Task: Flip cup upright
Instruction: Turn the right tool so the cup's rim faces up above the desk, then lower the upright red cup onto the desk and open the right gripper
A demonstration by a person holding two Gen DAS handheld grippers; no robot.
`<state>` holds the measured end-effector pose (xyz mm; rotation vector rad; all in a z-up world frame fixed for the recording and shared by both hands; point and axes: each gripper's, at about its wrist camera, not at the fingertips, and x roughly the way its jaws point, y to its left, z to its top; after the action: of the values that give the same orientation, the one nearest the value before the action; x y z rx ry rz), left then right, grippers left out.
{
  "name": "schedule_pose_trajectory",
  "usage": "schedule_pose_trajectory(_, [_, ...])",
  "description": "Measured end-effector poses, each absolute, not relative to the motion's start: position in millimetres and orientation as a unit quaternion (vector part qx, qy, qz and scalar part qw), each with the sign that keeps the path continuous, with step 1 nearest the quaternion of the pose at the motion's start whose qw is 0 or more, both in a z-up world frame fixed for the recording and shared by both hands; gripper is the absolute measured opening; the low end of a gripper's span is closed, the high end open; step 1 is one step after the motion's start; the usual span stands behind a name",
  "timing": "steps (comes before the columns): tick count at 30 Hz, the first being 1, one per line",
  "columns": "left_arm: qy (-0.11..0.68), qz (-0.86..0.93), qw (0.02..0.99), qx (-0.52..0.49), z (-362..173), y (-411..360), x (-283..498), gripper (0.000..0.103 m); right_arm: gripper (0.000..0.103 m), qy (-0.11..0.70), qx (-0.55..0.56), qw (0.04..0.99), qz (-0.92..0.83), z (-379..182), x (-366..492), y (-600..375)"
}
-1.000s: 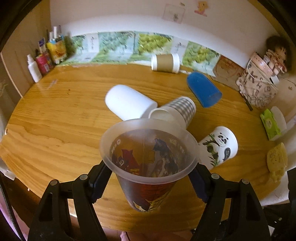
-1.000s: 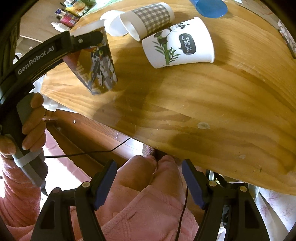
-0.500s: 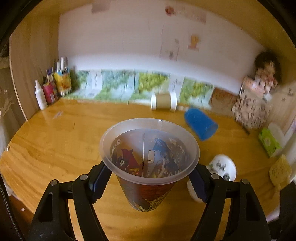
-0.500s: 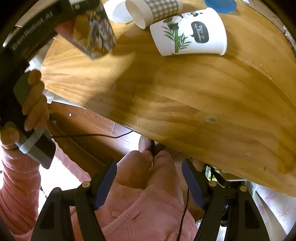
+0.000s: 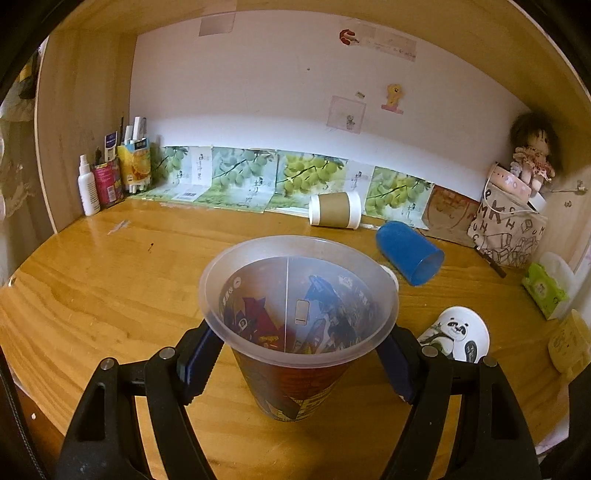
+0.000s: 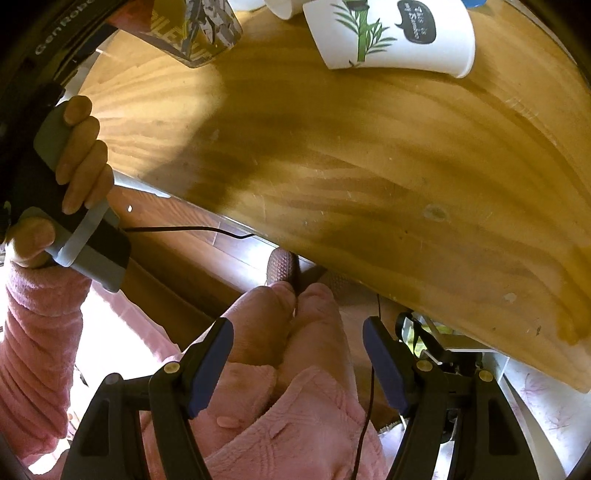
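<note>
My left gripper (image 5: 295,354) is shut on a clear plastic cup with a colourful printed sleeve (image 5: 295,332). The cup is mouth up, nearly upright, over the front of the wooden table (image 5: 110,288); I cannot tell if its base touches the wood. The cup's base also shows in the right wrist view (image 6: 192,33). My right gripper (image 6: 297,365) is open and empty, held below the table's front edge, over the person's lap in pink fleece.
Other cups lie on their sides: a panda cup (image 5: 458,336) (image 6: 391,33) at the right, a blue cup (image 5: 410,251), a brown paper cup (image 5: 334,210) at the back. Bottles (image 5: 110,177) stand far left. A bag (image 5: 506,229), a doll and tissues (image 5: 543,291) crowd the right.
My left gripper has tilted back, bringing the held cup closer to upright; the view has risen from the tabletop to the back wall. The right gripper has stayed low and open.
</note>
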<state>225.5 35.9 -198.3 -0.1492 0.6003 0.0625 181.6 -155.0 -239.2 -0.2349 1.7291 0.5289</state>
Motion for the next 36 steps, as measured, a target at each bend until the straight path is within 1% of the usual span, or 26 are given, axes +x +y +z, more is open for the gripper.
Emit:
schedule_pose_trajectory(14, [0.298,0.015,0.955,0.002,-207,14,204,0.080,0.073,0.753,-0.108,0.607,0.230,-236,181,-150])
schedule_pose_trajectory(18, [0.329,0.003,0.944,0.007,-212,13,205,0.080,0.073,0.753,-0.105,0.608,0.230,-237,179,-149])
schedule_pose_trajectory(24, [0.354,-0.004,0.935,0.028,-216,10,194,0.080,0.073,0.749,-0.101,0.613,0.232,-236,178,-152])
schedule_pose_trajectory(30, [0.409,0.002,0.911,0.043,-220,17,184,0.080,0.073,0.741,-0.095,0.626,0.222,-234,175,-158])
schedule_pose_trajectory(34, [0.448,0.005,0.894,0.022,-217,31,172,0.080,0.074,0.723,-0.092,0.655,0.200,-229,172,-160])
schedule_pose_trajectory(36, [0.473,0.008,0.881,0.001,-213,40,168,0.080,0.078,0.712,-0.077,0.673,0.185,-223,169,-160])
